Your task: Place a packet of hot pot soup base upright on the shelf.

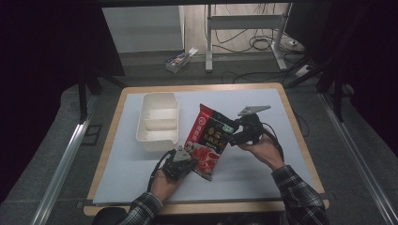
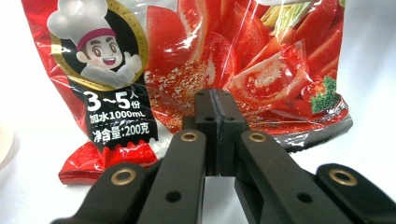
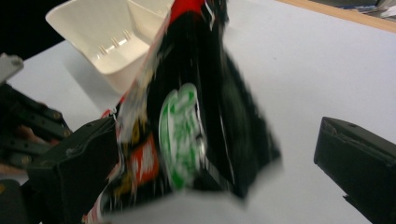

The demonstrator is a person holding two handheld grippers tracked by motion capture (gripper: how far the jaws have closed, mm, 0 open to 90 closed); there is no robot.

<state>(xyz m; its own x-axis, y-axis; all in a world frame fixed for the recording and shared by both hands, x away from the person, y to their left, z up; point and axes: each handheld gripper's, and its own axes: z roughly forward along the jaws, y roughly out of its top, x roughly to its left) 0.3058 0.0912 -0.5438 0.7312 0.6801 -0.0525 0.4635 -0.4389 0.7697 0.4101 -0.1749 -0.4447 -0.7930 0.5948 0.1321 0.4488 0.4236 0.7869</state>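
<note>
A red soup-base packet point(image 1: 206, 136) with tomato pictures is held up, tilted, over the middle of the white table mat. My left gripper point(image 1: 187, 157) is shut on the packet's point(image 2: 233, 60) lower edge; in the left gripper view the jaws point(image 2: 217, 107) press together against the foil. My right gripper point(image 1: 234, 133) is at the packet's upper right side. In the right gripper view it point(image 3: 210, 140) stands wide open with the blurred packet point(image 3: 196, 116) between the jaws: the left jaw is close beside the foil and the right jaw well apart from it.
A white divided tray point(image 1: 157, 101) sits on the mat left of the packet, also seen as the tray point(image 3: 93, 28) beyond it. The mat point(image 1: 281, 122) covers a wooden-edged table. On the floor beyond lie a small box point(image 1: 178, 60), metal frame legs and cables.
</note>
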